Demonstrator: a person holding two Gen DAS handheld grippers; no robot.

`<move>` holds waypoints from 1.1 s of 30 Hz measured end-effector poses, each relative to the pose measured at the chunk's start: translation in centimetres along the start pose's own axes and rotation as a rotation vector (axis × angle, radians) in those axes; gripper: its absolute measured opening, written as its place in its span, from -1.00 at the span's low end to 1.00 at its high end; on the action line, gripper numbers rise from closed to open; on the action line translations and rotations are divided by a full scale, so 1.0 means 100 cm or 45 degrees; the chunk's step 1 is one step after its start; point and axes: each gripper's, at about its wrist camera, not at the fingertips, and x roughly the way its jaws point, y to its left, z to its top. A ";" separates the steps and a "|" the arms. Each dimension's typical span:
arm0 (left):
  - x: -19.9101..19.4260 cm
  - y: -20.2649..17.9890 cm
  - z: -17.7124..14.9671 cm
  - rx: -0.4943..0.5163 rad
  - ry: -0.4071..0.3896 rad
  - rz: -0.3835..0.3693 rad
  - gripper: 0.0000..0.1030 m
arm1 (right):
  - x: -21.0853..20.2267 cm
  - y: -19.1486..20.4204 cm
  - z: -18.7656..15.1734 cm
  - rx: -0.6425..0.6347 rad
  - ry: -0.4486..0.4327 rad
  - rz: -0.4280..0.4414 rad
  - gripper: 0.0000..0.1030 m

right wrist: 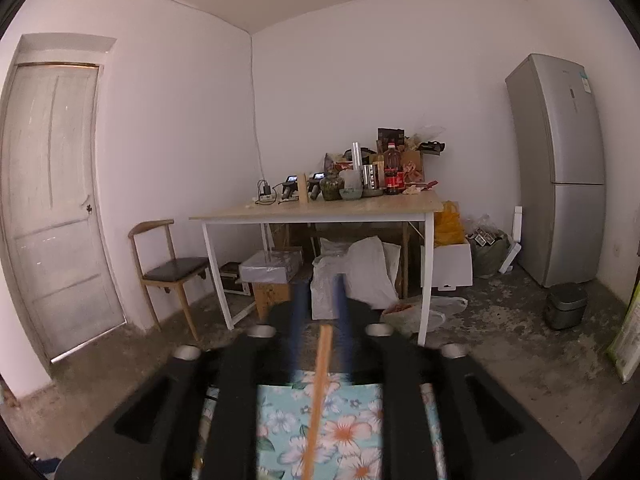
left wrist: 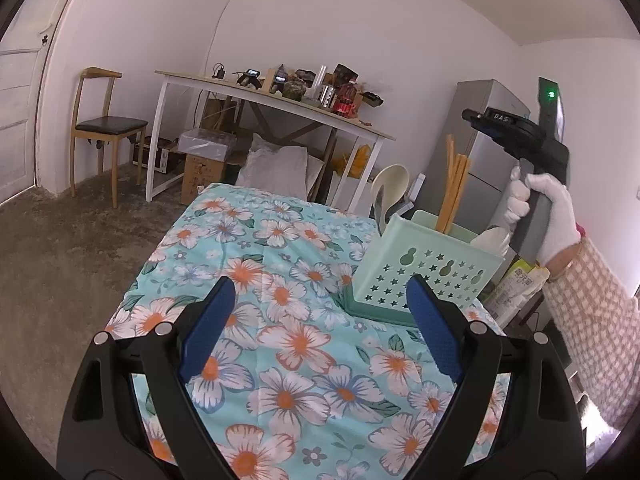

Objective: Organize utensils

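A mint green utensil holder (left wrist: 428,276) with star holes stands on the floral tablecloth (left wrist: 280,320). Wooden chopsticks (left wrist: 454,184) and a cream spoon (left wrist: 388,192) stick up out of it. My left gripper (left wrist: 320,320) is open and empty, low over the cloth just left of the holder. My right gripper (right wrist: 322,308) is shut on a wooden chopstick (right wrist: 318,392) that runs down between its blue fingers (right wrist: 344,320). In the left wrist view the right gripper's body (left wrist: 536,148) is held high by a white-gloved hand (left wrist: 548,212), above and right of the holder.
A white desk (right wrist: 320,210) with bottles and clutter stands at the back wall, boxes and bags beneath it. A wooden chair (right wrist: 168,268) stands beside a door (right wrist: 52,200). A grey fridge (right wrist: 560,168) and a small bin (right wrist: 566,306) are on the right.
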 end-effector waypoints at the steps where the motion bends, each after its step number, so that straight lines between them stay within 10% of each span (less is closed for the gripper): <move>1: -0.001 -0.001 0.001 0.002 -0.004 0.001 0.62 | -0.007 -0.001 0.001 0.002 -0.011 0.005 -0.25; 13: -0.016 -0.024 0.009 0.054 0.000 0.095 0.77 | -0.121 -0.013 -0.039 0.150 0.038 0.035 0.19; 25: 0.003 -0.063 0.012 0.248 0.180 0.502 0.80 | -0.152 0.042 -0.161 -0.105 0.422 -0.478 0.73; 33: -0.001 -0.081 0.010 0.254 0.212 0.596 0.80 | -0.163 0.049 -0.172 -0.127 0.465 -0.562 0.81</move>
